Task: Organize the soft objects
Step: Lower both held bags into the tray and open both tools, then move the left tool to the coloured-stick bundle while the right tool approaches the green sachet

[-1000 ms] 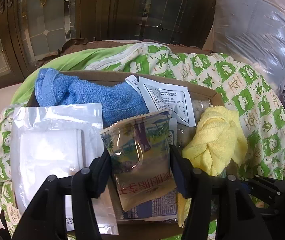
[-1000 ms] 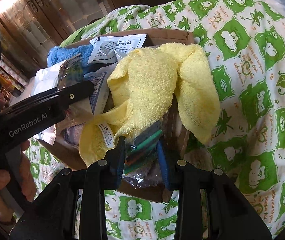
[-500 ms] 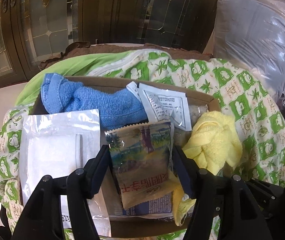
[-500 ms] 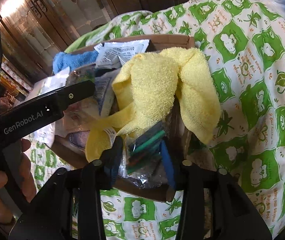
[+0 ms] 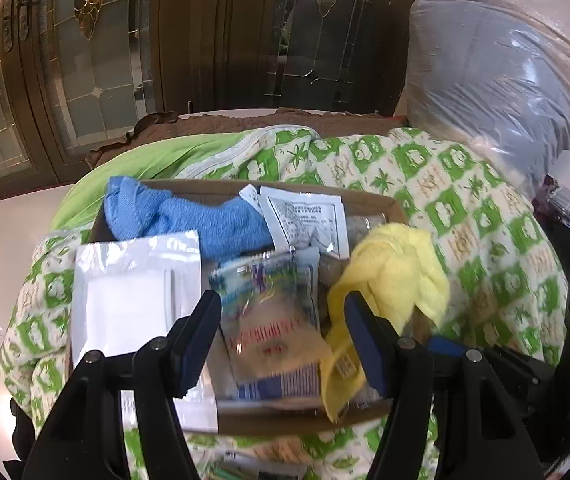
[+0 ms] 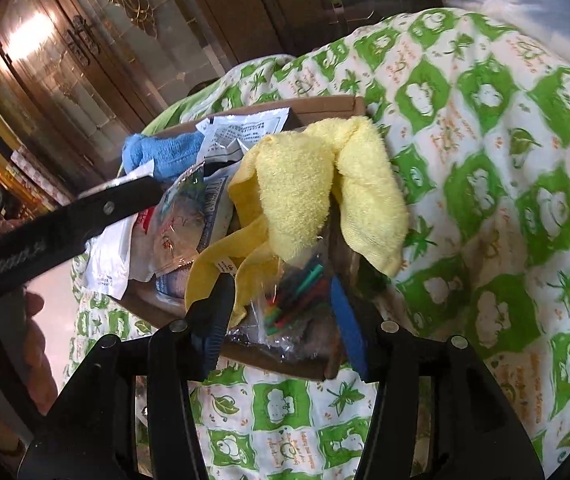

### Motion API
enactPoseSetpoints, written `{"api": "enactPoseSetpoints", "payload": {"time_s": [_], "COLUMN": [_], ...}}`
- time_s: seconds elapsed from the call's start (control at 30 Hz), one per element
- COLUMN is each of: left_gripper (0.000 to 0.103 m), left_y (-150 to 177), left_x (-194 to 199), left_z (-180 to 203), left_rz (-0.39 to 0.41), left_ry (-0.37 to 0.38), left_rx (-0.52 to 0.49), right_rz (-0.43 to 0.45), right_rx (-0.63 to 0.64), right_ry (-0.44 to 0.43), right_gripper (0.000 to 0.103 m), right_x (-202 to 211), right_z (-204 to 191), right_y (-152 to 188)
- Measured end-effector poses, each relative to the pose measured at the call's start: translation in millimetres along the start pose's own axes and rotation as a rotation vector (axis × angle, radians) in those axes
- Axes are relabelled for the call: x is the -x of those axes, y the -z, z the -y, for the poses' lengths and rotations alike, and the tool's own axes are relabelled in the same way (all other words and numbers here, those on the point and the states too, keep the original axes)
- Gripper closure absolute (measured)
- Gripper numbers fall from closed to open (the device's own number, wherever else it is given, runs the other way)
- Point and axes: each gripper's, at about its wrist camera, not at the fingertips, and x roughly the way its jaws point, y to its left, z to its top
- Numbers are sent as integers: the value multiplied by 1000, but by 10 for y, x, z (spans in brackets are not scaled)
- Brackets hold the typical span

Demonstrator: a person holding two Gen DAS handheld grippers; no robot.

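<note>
The snack packet (image 5: 273, 320) lies in the cardboard box (image 5: 389, 208) on the quilt (image 5: 485, 216), between the left gripper (image 5: 281, 320) fingers, which stand wide, clear of it. The right gripper (image 6: 281, 300) fingers are opening around the clear bag of coloured sticks (image 6: 297, 292), under the yellow towel (image 6: 317, 184), not pressing it.

Black tongs (image 5: 283, 336), blue pads (image 5: 359, 336)
</note>
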Motion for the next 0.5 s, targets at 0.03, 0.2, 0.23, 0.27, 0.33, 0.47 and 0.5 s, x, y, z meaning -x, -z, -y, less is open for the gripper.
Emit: {"api": "enactPoseSetpoints", "payload": {"time_s": [0.03, 0.2, 0.23, 0.27, 0.33, 0.47, 0.5], "left_gripper": [39, 38, 38, 38, 38, 38, 38], "left_y": [24, 334, 423, 536, 748, 1098, 1154], "left_x": [36, 248, 288, 329, 379, 422, 424], "left_z": [3, -84, -112, -145, -217, -364, -379], "left_rz": [0, 3, 1, -5, -25, -76, -82], "left_ry": [0, -6, -11, -21, -57, -79, -78], "left_rx": [0, 13, 17, 17, 14, 47, 57], "right_rz": [5, 8, 5, 3, -2, -29, -39], "right_rx": [-6, -31, -35, -38, -43, -29, -21], "right_ry": [-1, -15, -19, -22, -26, -34, -36], "right_gripper": [52, 52, 52, 51, 45, 44, 44], "right_x": [40, 166, 197, 220, 265, 297, 296], "right_z": [19, 67, 81, 90, 98, 21, -10], "right_y": [23, 150, 194, 230, 305, 465, 509]}}
